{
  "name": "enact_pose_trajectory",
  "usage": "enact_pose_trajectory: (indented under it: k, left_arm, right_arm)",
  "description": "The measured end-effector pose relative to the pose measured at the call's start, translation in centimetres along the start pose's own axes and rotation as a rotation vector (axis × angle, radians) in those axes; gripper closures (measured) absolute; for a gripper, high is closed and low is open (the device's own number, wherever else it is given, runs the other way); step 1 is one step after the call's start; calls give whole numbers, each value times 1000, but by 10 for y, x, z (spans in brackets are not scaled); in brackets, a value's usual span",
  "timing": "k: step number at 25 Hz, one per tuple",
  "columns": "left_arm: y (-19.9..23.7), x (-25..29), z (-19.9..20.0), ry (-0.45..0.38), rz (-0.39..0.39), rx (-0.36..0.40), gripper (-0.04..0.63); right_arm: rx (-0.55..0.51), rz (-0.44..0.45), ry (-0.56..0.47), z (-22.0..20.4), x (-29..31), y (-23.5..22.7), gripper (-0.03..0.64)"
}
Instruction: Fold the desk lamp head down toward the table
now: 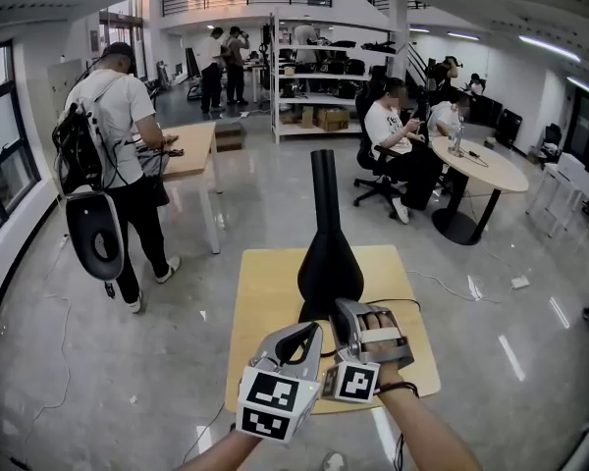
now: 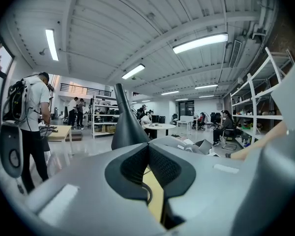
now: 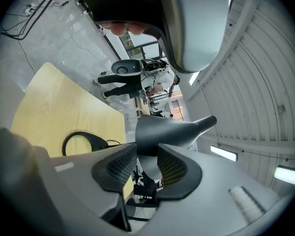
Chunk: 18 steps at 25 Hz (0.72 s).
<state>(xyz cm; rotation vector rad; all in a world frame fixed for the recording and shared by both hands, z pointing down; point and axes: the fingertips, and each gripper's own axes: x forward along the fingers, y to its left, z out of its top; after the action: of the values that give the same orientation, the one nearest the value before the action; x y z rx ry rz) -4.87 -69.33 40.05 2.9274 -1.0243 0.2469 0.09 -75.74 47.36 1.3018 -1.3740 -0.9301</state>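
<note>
Near the middle of a small yellow table (image 1: pixel 265 292), desk lamp (image 1: pixel 326 253): black, with a bulbous lower body and a slim neck rising upright; not folded down. Black cable (image 3: pixel 81 140) lies in a loop on the tabletop to the right of the lamp. Left gripper (image 1: pixel 309 334): grey, held just near of the lamp's body on its left side, marker cube at its near end; its own view shows the claw (image 2: pixel 147 149) closed pad against pad with nothing between, the lamp (image 2: pixel 127 127) standing beyond it. Right gripper (image 1: pixel 351 314): grey, held by a strapped hand (image 1: pixel 383 330) close against the lamp's near right side; its own view shows the claw (image 3: pixel 147 154) apart, the pads clear of the lamp's dark body (image 3: pixel 162 129), which fills the gap just beyond them. Far left on the grey floor: standing person (image 1: pixel 113 145) with a backpack beside a wooden bench (image 1: pixel 191 145). Far right: seated people at a round table (image 1: pixel 481 170). Far centre: white shelving (image 1: pixel 314 77) with boxes.
</note>
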Motion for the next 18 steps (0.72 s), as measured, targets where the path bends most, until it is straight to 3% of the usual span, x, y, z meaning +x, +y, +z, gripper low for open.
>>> enact_pose_trajectory:
  k: [6, 14, 18]
  left_arm:
    - [-25, 37, -16, 15, 8, 1, 597]
    - [-18, 13, 25, 13, 18, -1, 597]
    - [-32, 22, 15, 11, 19, 0, 596]
  right_arm:
    - [-13, -5, -23, -38, 10, 2, 486]
    - [26, 17, -32, -14, -9, -30, 482]
    - [66, 50, -35, -29, -15, -19, 486]
